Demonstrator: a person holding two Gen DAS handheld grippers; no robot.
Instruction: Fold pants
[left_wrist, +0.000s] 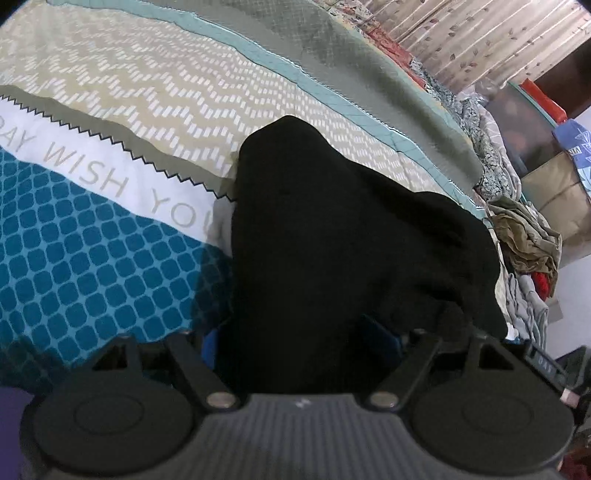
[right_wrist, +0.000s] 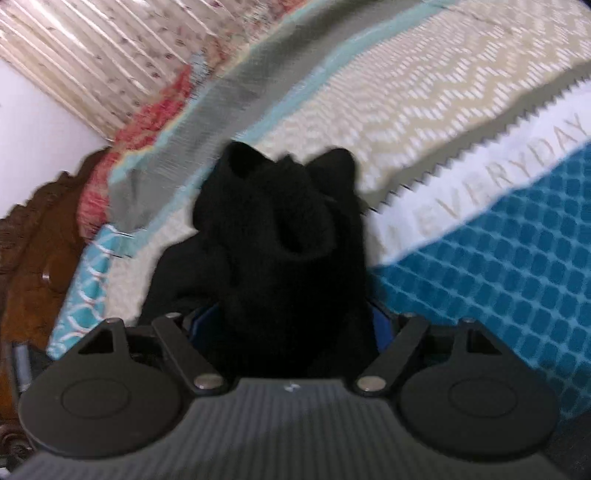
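The black pants (left_wrist: 332, 236) lie bunched on the bed's patterned bedspread (left_wrist: 110, 251), their soft, limp cloth heaped between the spread fingers of both the left gripper (left_wrist: 303, 343) and right gripper (right_wrist: 288, 325), so a firm pinch at a hem or waistband edge probably suits best.

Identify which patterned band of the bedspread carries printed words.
The white band, edged by a black zigzag line, carries grey lettering. It lies between the beige chevron band and the blue tiled band, which show only patterns.

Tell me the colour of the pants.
Black: the pants show plainest in the left wrist view, against the patterned bedspread.
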